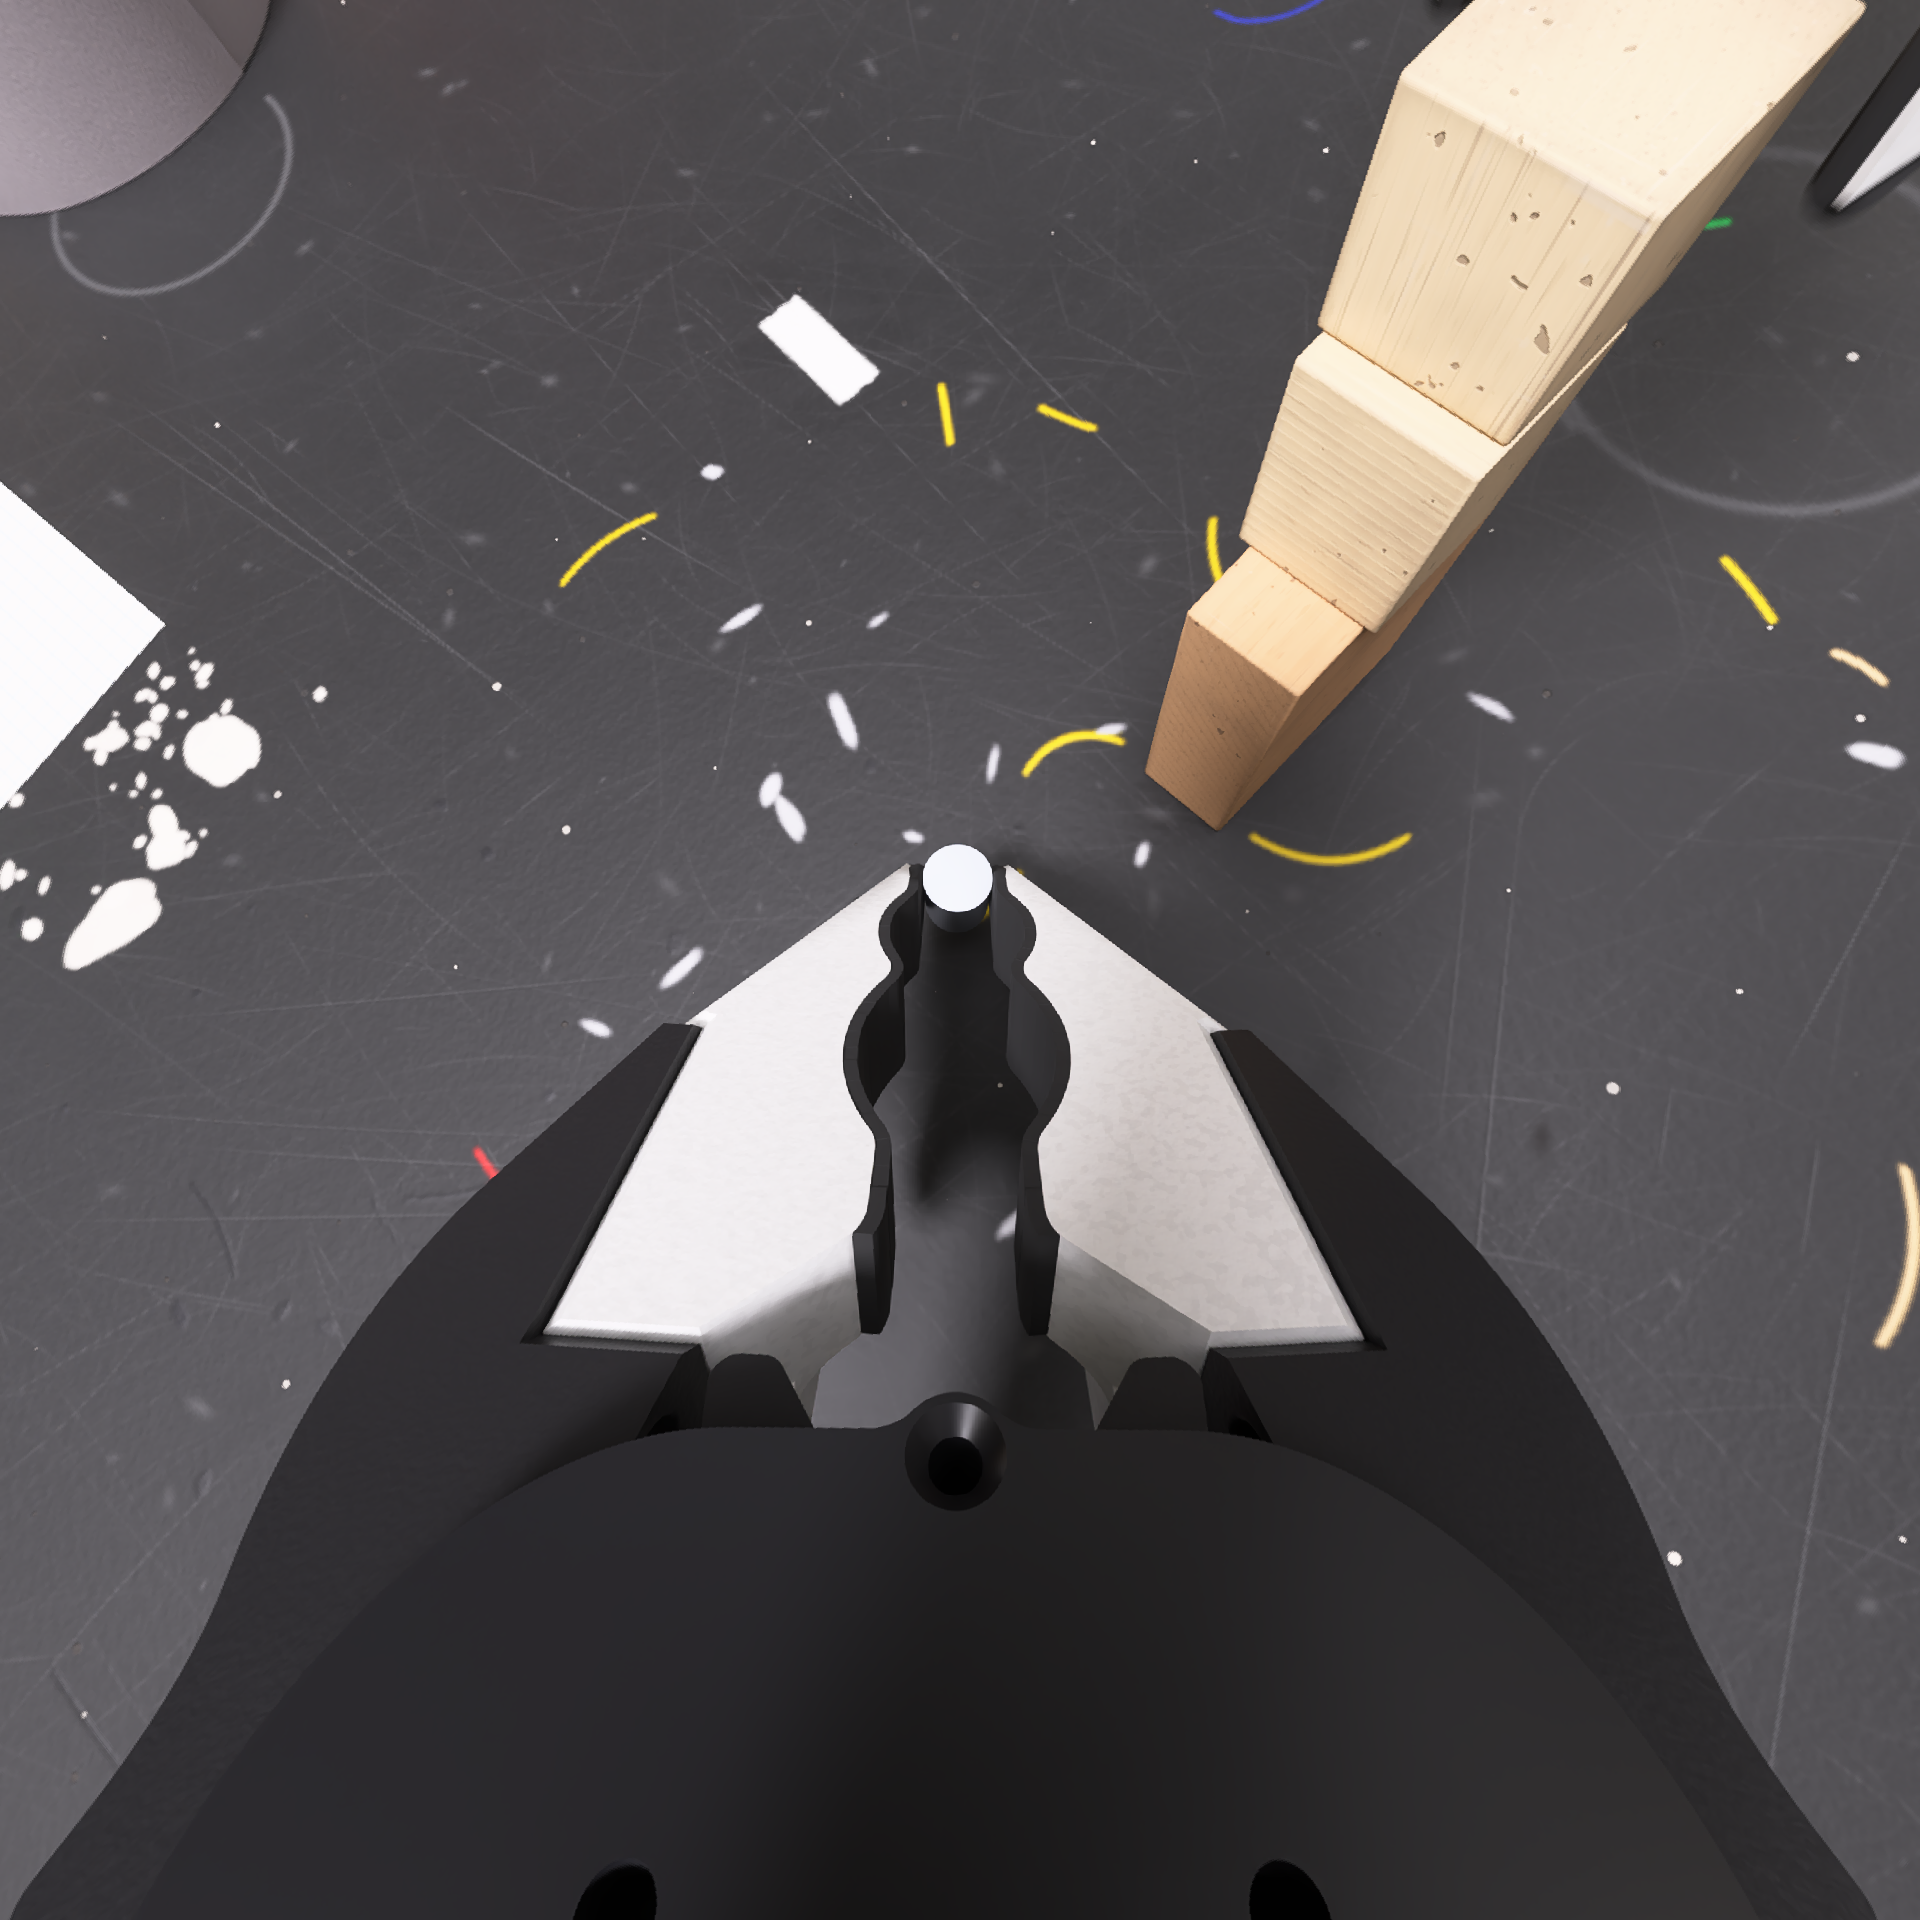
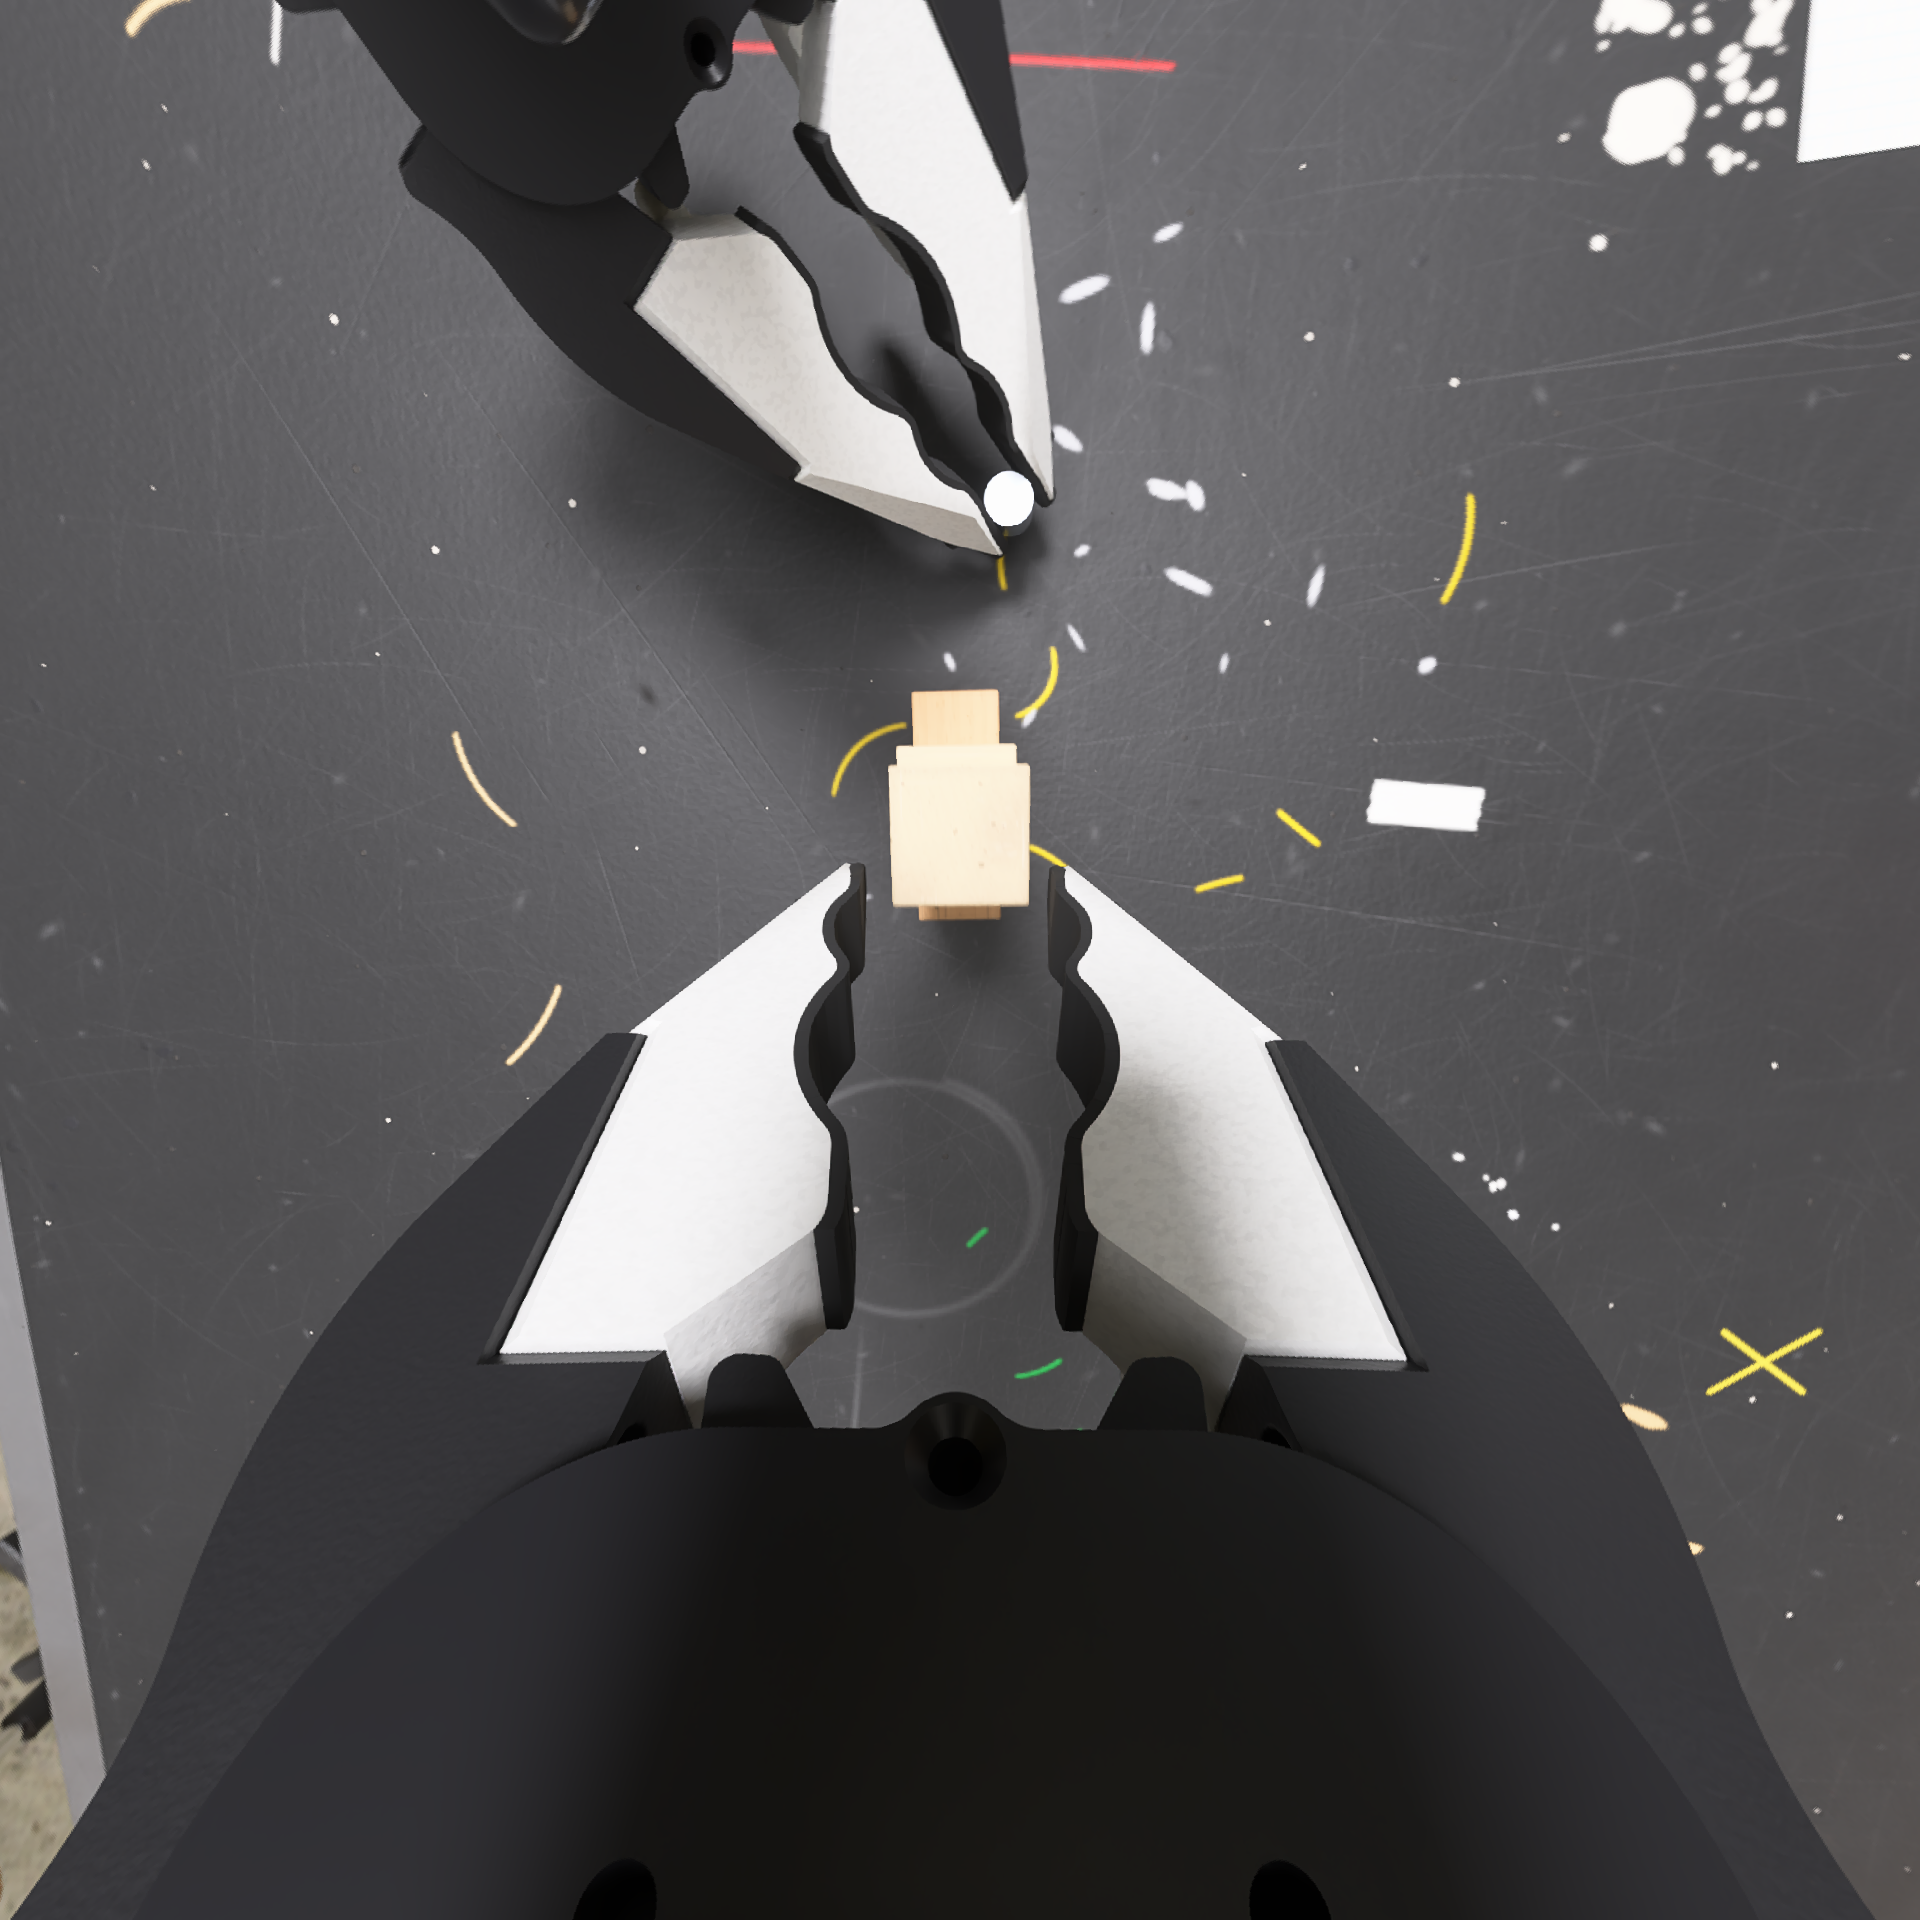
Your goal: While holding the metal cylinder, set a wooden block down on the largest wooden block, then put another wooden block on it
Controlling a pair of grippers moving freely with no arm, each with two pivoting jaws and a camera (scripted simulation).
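A: Well, left wrist view first. The left gripper (image 1: 957, 883) has its fingers (image 1: 790, 1122) drawn nearly together, pinching the metal cylinder (image 1: 957, 879) right at the tips. The cylinder stands upright between them, its pale round end facing the camera.

B: And the blocks from there?

A: Up and to the right of the cylinder, apart from it, stands a stack of three on the dark scratched worktop (image 1: 520, 1039). The darker bottom block (image 1: 1236, 707) rests on the worktop, a paler middle block (image 1: 1361, 488) sits on it, and a pale speckled top block (image 1: 1507, 239) sits on that. A grey rounded object (image 1: 94, 83) shows in the far upper-left corner, well away from the stack.

B: Right wrist view?

A: The right gripper (image 2: 957, 883) hangs over the stack with its fingers (image 2: 717, 1143) spread wide, holding nothing and touching nothing. The top block (image 2: 959, 831) lies just beyond the fingertips, in line with the gap between them. The bottom block (image 2: 954, 719) pokes out at the far and near sides of it; the middle one I cannot pick out here.

B: Is the other gripper visible?

A: Yes, the left gripper (image 2: 1013, 514) is beyond the stack, its tips closed on the cylinder (image 2: 1008, 499), clear of the blocks. A white paint bar (image 2: 1425, 805) lies on the worktop (image 2: 416, 623) to the right of the stack.
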